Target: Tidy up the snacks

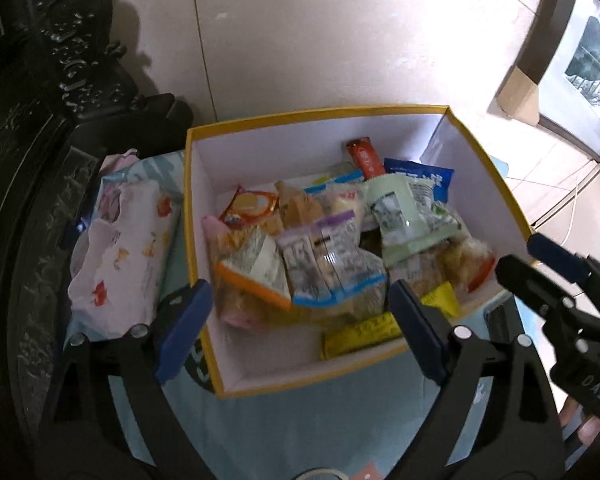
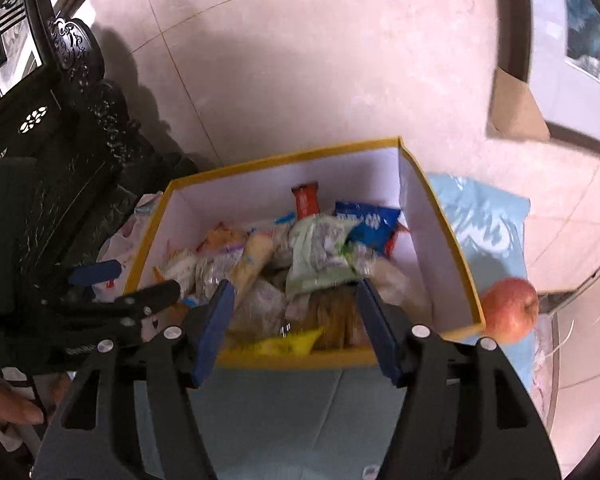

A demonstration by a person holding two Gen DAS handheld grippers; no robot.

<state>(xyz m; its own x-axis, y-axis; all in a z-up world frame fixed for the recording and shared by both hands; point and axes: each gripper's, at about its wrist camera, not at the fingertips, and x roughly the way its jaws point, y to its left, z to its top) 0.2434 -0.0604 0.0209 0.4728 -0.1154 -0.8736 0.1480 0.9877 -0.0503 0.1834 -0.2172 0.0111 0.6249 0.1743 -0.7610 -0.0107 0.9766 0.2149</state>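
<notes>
Left wrist view: my left gripper spread wide, nothing between pads. Right gripper roughly half open, also empty. Snack packets piled loose inside yellow-rimmed box. Gathering looks mostly done; apple sits outside beside box, maybe left.

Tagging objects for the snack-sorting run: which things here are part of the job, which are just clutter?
Job:
- yellow-edged box
- snack packets piled inside it
- left gripper, open
- right gripper, open

Lying about:
- apple beside the box
- wet wipes pack
- blue cloth underneath
- cardboard piece on the floor
</notes>
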